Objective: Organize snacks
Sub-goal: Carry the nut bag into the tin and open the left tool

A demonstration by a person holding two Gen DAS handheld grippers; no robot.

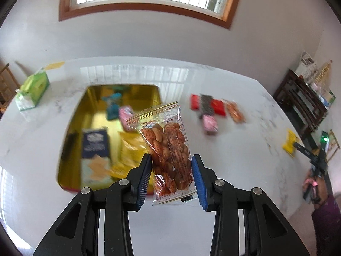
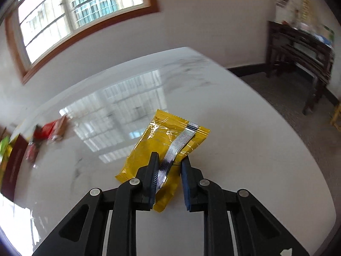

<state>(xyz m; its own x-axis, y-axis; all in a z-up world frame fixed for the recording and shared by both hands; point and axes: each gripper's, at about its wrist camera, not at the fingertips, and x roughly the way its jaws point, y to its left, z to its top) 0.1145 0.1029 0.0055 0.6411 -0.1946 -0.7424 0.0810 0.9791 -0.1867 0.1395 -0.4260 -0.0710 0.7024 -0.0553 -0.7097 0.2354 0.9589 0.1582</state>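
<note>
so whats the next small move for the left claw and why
Probably carry the clear bag of orange snacks, which the left claw grips above the table, left over the gold tin and release: other snacks already lie in that tin.

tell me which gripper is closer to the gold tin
Left. The left gripper holds a clear snack packet right beside the gold tin. The right gripper, shut on a yellow packet, is far off near the table's opposite edge.
</note>
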